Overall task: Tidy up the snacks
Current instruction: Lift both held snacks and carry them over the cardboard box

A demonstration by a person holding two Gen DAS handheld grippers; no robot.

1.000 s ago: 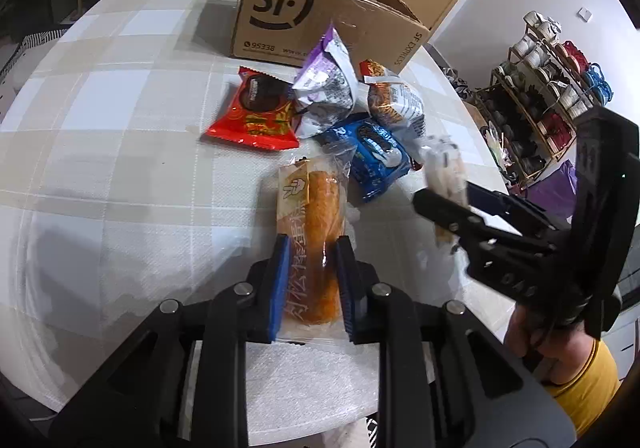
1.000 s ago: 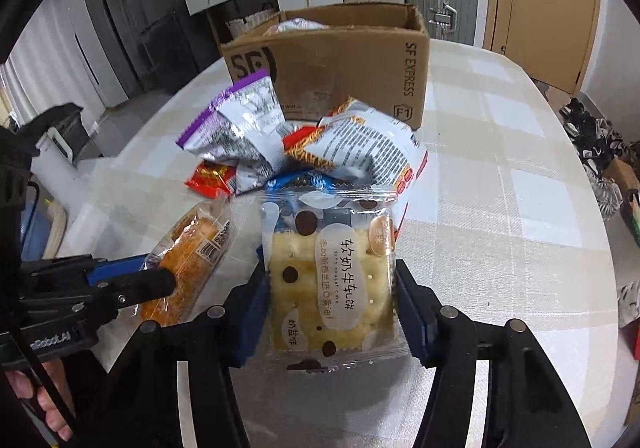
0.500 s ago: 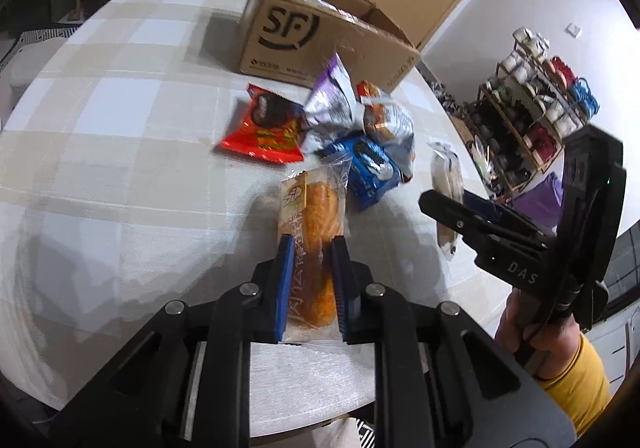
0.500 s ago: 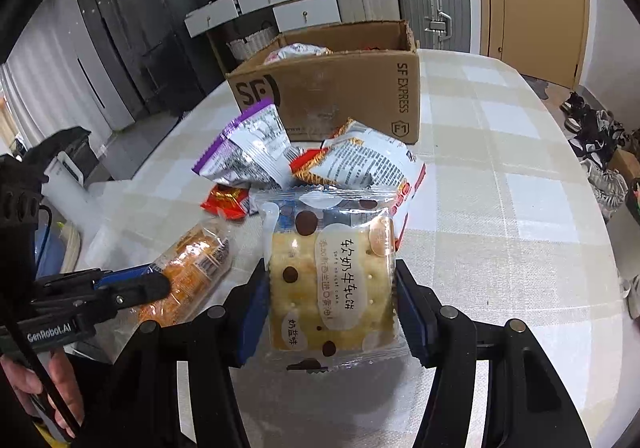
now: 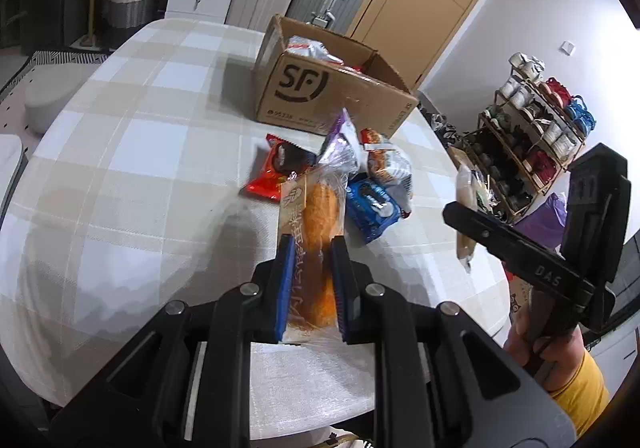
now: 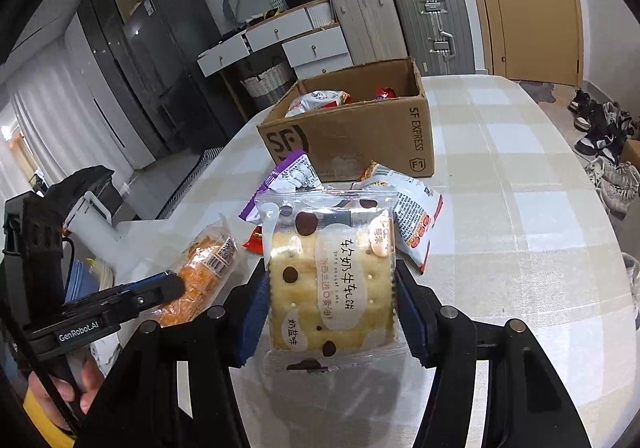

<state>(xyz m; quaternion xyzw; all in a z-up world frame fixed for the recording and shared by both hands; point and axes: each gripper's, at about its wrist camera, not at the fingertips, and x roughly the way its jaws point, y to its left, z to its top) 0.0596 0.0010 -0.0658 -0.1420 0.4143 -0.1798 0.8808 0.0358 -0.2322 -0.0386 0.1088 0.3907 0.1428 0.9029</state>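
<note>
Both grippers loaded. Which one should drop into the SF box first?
Right, probably. The right gripper holds the nougat cake pack almost directly in line with the open cardboard box. The left gripper, shut on the orange bread pack, has the snack pile in between.

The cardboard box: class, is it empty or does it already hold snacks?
It holds snacks. The box is open-topped, and packets show inside above its rim in both views.

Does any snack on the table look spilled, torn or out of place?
Nothing looks spilled or torn. Several packets, including a red packet and a blue packet, lie in a loose heap before the brown cardboard box.
</note>
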